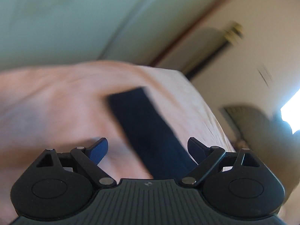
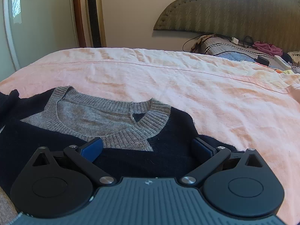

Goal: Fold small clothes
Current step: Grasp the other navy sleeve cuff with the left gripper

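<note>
Both tools are standing spread, left tool [image 1: 148, 146] and right tool [image 2: 148, 146], gripping nothing; navy sweater [image 2: 168, 131] with grey ribbed collar is lying flat on the pink-sheeted bed [image 2: 187, 78].

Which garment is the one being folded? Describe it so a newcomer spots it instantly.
Start at the bed with the pink sheet below the olive padded headboard. At its near edge, just ahead of the open right claw, lies a navy knit sweater. Its grey ribbed collar and grey chest panel set it apart from the magenta cloth crumpled near the headboard.
</note>
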Action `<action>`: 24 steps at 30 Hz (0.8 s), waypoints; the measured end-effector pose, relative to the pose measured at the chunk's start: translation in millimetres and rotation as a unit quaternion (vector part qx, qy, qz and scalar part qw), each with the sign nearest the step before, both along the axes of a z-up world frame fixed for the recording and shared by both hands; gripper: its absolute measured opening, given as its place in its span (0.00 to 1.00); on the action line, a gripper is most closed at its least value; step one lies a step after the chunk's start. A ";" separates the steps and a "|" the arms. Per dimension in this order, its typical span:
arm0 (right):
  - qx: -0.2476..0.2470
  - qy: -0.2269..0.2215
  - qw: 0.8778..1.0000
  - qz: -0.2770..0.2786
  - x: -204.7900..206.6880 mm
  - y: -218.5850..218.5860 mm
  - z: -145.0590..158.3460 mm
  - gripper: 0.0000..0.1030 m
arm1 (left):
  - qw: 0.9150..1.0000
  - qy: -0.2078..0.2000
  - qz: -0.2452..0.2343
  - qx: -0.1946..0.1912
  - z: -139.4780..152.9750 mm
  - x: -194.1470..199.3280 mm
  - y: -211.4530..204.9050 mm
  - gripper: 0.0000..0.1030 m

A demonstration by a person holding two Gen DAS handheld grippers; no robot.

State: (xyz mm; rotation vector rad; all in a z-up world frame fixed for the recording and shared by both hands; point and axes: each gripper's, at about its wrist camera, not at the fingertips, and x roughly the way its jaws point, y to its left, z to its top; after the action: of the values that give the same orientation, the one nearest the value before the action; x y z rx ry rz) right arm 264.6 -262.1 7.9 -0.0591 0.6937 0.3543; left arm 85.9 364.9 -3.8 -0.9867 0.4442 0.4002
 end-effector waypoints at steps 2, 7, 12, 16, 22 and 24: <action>-0.001 -0.001 1.000 -0.001 -0.5 0.3 0.1 0.97 | 0.999 -0.027 0.004 -0.039 -5.3 -3.2 17.6 0.88; -0.002 -0.001 1.000 -0.004 -0.4 0.6 0.1 0.98 | 0.999 -0.007 -0.021 -0.033 -14.5 34.1 9.8 0.46; -0.001 0.000 1.000 -0.005 -0.1 0.3 -0.3 0.98 | 0.999 0.013 -0.008 0.043 -12.1 54.5 -1.2 0.27; 0.004 0.000 1.000 -0.005 0.7 -1.4 -0.4 0.98 | 0.992 0.062 -0.002 0.114 10.4 63.3 -22.2 0.06; 0.013 0.001 1.000 -0.006 0.7 -4.0 -0.2 0.98 | 0.947 -0.028 -0.140 0.286 77.3 67.3 -179.3 0.05; 0.016 0.001 1.000 -0.007 0.4 -4.0 0.3 0.98 | 0.905 -0.065 -0.220 0.358 81.5 63.1 -258.0 0.06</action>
State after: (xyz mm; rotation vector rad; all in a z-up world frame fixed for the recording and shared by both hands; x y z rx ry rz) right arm 265.0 -266.1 8.2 -0.0244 0.6897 0.3520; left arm 148.9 106.9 77.6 -0.1771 0.3426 0.0628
